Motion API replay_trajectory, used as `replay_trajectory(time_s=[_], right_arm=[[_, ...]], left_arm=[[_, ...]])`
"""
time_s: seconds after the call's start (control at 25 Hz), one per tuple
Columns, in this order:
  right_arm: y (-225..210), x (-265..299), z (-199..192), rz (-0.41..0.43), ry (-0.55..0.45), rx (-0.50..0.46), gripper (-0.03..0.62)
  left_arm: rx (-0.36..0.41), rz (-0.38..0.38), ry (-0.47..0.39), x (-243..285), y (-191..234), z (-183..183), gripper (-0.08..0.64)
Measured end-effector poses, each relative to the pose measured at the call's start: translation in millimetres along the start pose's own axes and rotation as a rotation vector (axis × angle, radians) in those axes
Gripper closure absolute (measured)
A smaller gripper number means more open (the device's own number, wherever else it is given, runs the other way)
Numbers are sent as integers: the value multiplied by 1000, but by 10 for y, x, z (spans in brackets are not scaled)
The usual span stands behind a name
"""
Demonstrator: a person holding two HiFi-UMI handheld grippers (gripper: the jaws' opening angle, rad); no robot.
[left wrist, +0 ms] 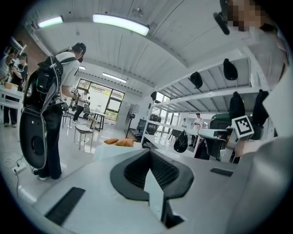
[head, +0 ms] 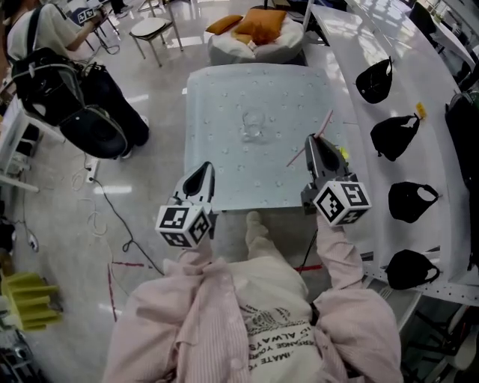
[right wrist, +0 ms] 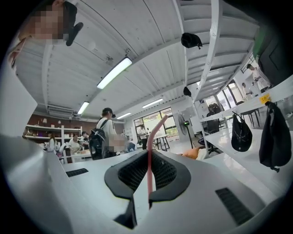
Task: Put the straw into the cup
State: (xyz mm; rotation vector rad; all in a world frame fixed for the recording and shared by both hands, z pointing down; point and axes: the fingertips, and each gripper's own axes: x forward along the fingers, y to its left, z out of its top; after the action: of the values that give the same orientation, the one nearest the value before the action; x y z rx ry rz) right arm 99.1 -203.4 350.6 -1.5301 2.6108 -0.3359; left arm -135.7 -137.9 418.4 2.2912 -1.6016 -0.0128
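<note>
Straw [right wrist: 149, 151]: one, pink, with a bend at its far end; I have it clamped between the two jaws of my right gripper [head: 312, 146]
Straw against the gripper: in the right gripper view it runs up through the slit between the jaws and sticks out past their tips; in the head view it crosses the tips on a slant, its upper end out to the right and its lower end to the left
Straw against the cup: it hangs over the right part of the table [head: 217, 97], to the right of the cup [head: 253, 124] and apart from it
Cup: one, clear, upright near the middle of the table
Right gripper: jaws narrow, pressed on the straw
Left gripper [head: 204, 170]: jaws drawn together with nothing in them; it hangs over the near left part of the table, well apart from both cup and straw
Grippers: two, one in each of my hands, each bearing one marker cube
Black caps [head: 394, 136]: four, in a row along the white shelf [head: 352, 45] on my right
Cushions [head: 262, 22]: two, orange, lying on a pale beanbag [head: 224, 48] beyond the far edge of the table
Person [head: 52, 26]: one in the head view, at the far left, carrying black bags
</note>
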Motion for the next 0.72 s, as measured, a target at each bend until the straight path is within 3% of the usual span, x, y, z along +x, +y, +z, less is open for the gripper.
replay_trajectory(time_s=[0.72], right_arm=[[-733,1545,-62,66,55,55,577]], left_arm=[[-83,76,73,1352,430,-54,561]])
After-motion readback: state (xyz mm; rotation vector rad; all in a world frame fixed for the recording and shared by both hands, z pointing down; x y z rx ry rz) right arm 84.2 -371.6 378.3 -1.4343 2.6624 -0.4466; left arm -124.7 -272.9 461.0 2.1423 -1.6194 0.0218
